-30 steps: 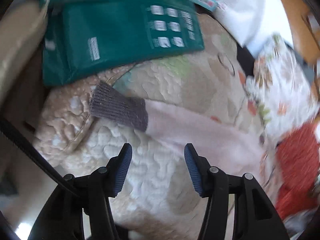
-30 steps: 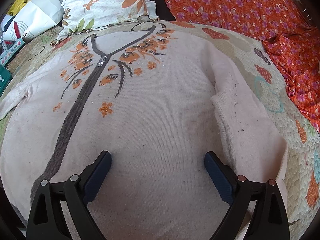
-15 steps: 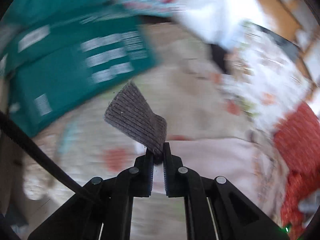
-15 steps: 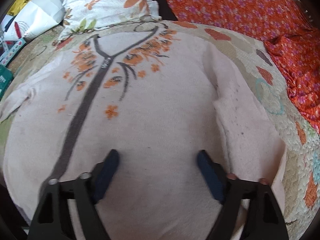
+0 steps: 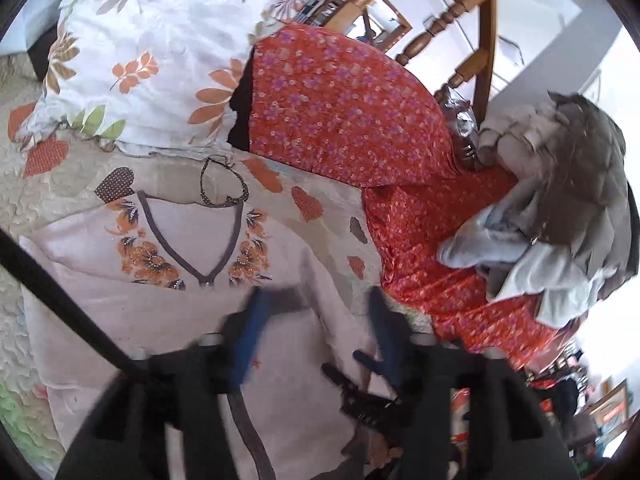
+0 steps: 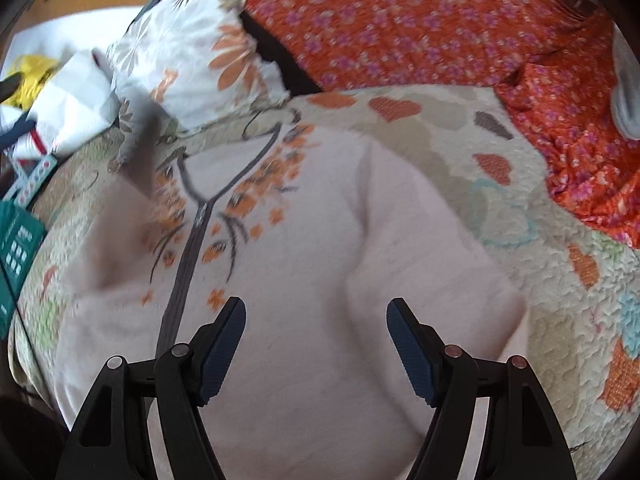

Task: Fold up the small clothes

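Lying flat on the quilt point(image 6: 520, 216) beneath both wide-open, empty grippers point(image 5: 320, 332) point(image 6: 316, 344), the soft, light sweater point(image 6: 304, 248) looks floppy, best pinched at a sleeve or hem edge.

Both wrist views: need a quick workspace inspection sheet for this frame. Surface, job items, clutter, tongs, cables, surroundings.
Surface: quilted bedspread with heart patches.
Job's things: pale pink cardigan spread front up, grey trim, orange flowers; one sleeve folded onto the body.
Clutter: floral pillow; orange floral cloth; grey clothes pile; green pack; white bag.
Grippers: left tongs blurred, fingers apart, holding nothing; right tongs open over the cardigan.
Cables: black strap or cable crossing the left view.
Surroundings: wooden chair, white wall beyond.
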